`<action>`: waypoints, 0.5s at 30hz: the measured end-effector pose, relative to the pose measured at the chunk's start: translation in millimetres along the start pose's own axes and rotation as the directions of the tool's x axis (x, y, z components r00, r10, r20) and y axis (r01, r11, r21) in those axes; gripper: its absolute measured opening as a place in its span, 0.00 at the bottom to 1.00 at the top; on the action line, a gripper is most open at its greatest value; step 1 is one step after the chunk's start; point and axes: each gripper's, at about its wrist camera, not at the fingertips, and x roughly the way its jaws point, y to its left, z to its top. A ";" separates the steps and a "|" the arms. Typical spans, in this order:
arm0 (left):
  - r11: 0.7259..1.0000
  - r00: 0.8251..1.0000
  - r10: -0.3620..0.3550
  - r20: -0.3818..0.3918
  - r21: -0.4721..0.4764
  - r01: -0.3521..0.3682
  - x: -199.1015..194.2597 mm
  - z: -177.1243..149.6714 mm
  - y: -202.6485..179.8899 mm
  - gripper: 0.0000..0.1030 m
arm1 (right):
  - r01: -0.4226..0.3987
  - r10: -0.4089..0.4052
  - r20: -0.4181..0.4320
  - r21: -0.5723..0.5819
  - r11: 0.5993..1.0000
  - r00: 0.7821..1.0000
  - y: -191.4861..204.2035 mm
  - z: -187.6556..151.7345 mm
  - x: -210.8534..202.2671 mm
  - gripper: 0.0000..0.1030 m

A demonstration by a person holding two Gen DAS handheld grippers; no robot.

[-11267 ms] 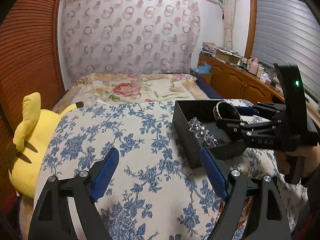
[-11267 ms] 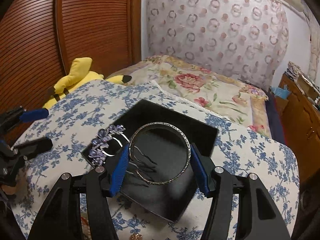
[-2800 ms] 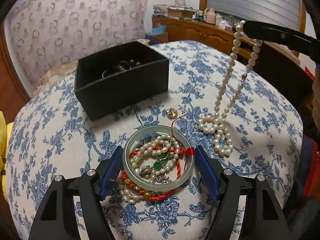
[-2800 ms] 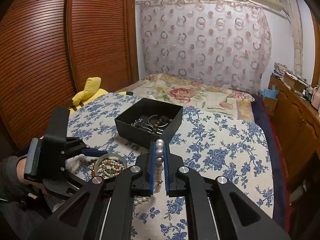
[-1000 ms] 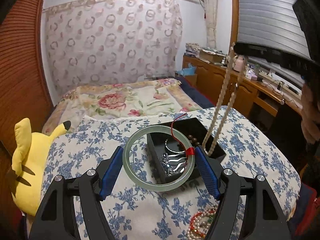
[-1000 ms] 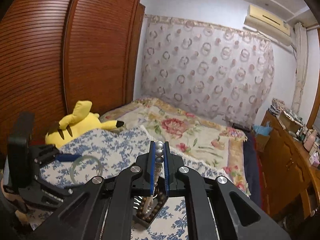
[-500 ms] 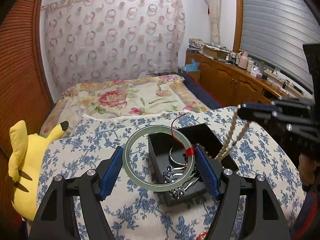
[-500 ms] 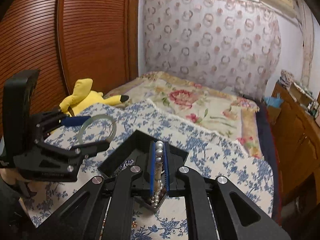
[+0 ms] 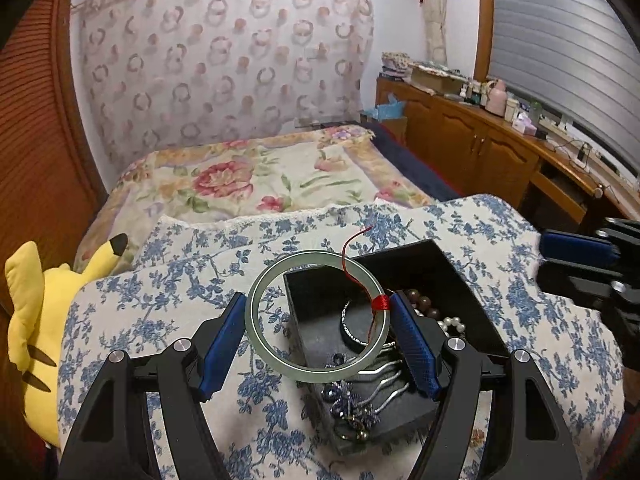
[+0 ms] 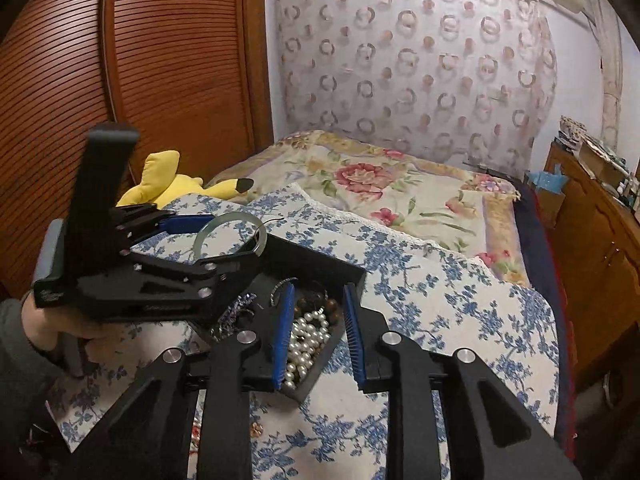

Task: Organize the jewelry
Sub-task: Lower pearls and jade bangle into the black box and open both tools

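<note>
Floral quilt [image 9: 168,280]; left gripper [image 9: 318,336] pinching smooth jade bangle [image 9: 256,320]; right gripper [image 10: 316,332] parted.

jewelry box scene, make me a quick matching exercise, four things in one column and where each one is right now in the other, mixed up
Things:
1. green bangle
2. pearl necklace
3. right gripper
4. yellow plush toy

Places or states:
A. lying in the black box
B. open and empty above the box
C. clamped in the left gripper
D. beside the blue floral cover

Pairs: 1-C, 2-A, 3-B, 4-D
</note>
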 end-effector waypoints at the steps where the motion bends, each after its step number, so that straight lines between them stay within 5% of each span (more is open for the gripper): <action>1: 1.000 1.000 0.005 -0.007 0.004 -0.005 3.6 0.7 -1.4 0.67 | 0.005 -0.005 0.002 -0.004 1.000 1.000 -0.7 -2.6 -2.3 0.26; 15: 0.999 1.000 0.026 -0.005 0.022 -0.026 12.6 6.4 -9.9 0.70 | 0.008 -0.008 -0.001 0.012 1.000 1.000 -11.3 -27.9 -9.5 0.26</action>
